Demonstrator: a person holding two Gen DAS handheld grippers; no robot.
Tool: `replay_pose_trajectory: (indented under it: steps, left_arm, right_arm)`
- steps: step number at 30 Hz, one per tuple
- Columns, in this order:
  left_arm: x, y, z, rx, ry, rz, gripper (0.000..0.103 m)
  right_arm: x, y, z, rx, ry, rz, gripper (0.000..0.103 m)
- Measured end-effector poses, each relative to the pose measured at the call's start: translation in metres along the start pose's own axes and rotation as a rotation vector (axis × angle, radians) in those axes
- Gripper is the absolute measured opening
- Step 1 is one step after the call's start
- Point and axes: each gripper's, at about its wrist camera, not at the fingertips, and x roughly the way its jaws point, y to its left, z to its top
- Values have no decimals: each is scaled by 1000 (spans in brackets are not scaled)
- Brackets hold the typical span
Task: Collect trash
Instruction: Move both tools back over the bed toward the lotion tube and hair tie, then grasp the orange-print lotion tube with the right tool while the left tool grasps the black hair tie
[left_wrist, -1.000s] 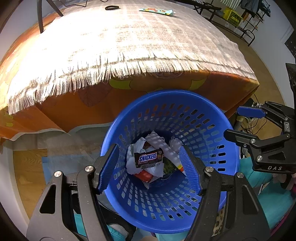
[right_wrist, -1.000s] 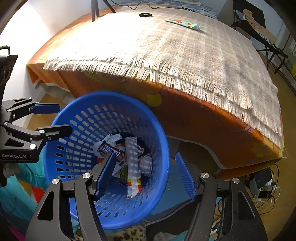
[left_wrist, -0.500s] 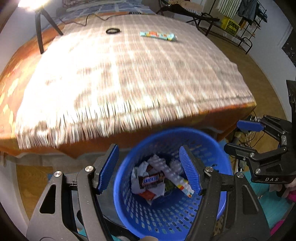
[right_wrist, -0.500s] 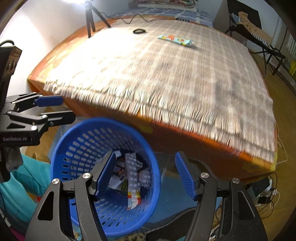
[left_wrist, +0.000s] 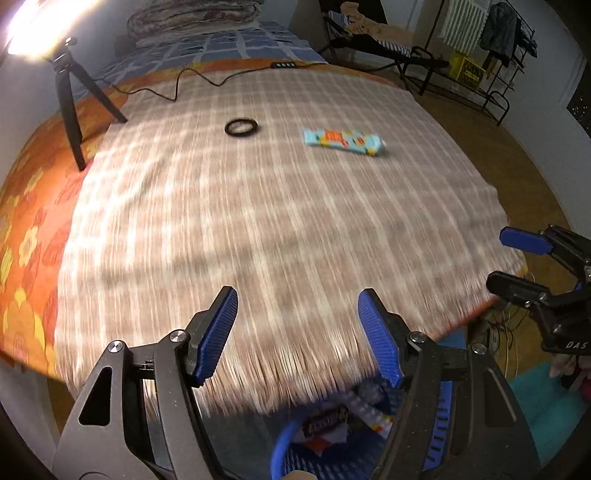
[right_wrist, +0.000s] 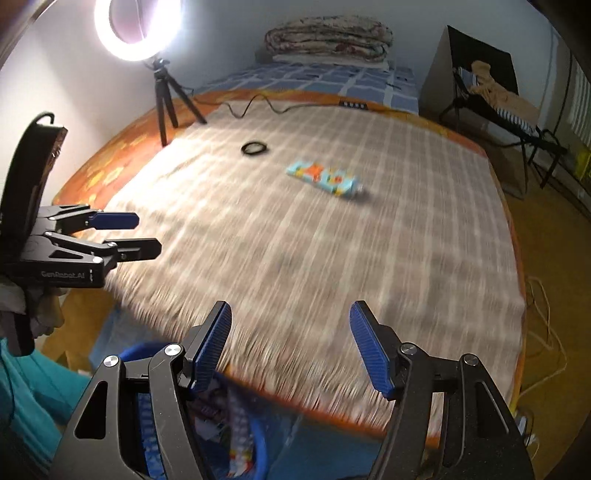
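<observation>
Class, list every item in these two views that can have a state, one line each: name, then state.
left claw: open, empty
right claw: open, empty
blue basket: below the bed edge, trash inside
light-blue wrapper: lying flat on the checked blanket
black ring: lying flat on the blanket
ring light: switched on

A light-blue wrapper (left_wrist: 343, 141) with orange print lies flat on the bed, far side. The blue slotted bin (left_wrist: 332, 456) sits below the bed's near edge, holding crumpled wrappers (left_wrist: 327, 421).
</observation>
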Motion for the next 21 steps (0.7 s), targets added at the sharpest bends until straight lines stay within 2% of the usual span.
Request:
replay_pose_trajectory:
  steps: [13,17,21]
  left_arm:
    - [35,37,81,-74,-94,6,70]
    - [51,45,97,-89,-95,7,70]
    - [69,54,112,-99,-89,12,70]
  right_arm:
    - [69,-31,82,-71,74,54,66]
    - [96,-43,101,-17,96,91,66]
    - [117,-55,117,33,98,91,66]
